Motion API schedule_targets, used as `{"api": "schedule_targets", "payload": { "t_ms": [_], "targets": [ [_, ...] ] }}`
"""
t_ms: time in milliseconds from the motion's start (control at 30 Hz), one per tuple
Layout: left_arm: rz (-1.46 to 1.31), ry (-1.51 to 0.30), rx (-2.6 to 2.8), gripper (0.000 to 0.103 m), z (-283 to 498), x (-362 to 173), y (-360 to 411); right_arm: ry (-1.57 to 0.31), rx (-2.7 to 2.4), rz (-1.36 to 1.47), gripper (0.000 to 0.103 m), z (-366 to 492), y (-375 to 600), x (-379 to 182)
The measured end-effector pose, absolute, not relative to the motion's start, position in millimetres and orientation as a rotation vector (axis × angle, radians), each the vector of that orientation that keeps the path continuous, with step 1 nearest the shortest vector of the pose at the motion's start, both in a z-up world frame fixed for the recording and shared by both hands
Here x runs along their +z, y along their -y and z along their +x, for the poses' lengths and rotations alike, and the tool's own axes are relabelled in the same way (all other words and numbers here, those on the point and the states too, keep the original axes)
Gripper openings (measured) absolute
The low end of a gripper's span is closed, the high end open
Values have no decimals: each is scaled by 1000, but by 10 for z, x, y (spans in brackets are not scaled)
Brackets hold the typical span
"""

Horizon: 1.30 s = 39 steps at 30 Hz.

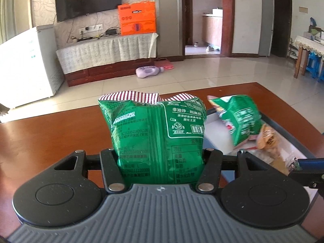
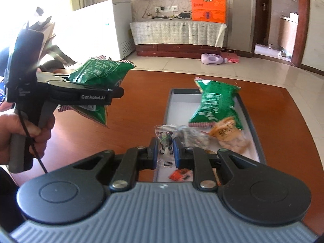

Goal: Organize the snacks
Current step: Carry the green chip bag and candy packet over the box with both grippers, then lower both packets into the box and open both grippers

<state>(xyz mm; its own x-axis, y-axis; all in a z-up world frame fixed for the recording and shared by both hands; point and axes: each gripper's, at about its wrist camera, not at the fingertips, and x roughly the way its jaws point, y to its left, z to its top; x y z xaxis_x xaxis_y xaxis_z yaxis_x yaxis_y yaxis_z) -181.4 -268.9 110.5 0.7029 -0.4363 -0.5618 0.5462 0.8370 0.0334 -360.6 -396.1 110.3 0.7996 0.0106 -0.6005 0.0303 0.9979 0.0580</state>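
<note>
My left gripper (image 1: 160, 158) is shut on a green snack bag (image 1: 160, 133) that stands upright between its fingers and hides what lies behind it. From the right wrist view that left gripper (image 2: 115, 90) hangs above the brown table's left part with the same green bag (image 2: 99, 73). My right gripper (image 2: 165, 151) is shut on a small clear packet (image 2: 166, 139) with a panda print, over the near end of a grey tray (image 2: 170, 105). A second green bag (image 2: 214, 105) lies tilted in the tray.
An orange-yellow snack packet (image 2: 224, 131) and a clear wrapped one (image 2: 192, 137) lie in the tray beside the second green bag (image 1: 237, 117). A hand (image 2: 20, 129) grips the left gripper's handle. Beyond the wooden table (image 2: 141, 105) a purple bottle (image 2: 212, 58) lies on the floor.
</note>
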Motion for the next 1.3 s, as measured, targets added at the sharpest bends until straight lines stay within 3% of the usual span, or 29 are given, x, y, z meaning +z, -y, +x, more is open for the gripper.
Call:
{"api": "schedule_targets", "payload": {
  "t_ms": [933, 1000, 1100, 1300],
  "targets": [
    [215, -631, -784, 62, -1814, 523, 4526, -792, -125, 59, 18, -3511, 4531, 696],
    [203, -631, -779, 67, -1794, 499, 4549, -799, -128, 50, 18, -3489, 4531, 679],
    [203, -625, -742, 84, -1773, 458, 4559, -804, -129, 49, 18, -3478, 4527, 663],
    [196, -626, -741, 91, -1766, 490, 4489, -819, -141, 48, 18, -3448, 4522, 651]
  ]
}}
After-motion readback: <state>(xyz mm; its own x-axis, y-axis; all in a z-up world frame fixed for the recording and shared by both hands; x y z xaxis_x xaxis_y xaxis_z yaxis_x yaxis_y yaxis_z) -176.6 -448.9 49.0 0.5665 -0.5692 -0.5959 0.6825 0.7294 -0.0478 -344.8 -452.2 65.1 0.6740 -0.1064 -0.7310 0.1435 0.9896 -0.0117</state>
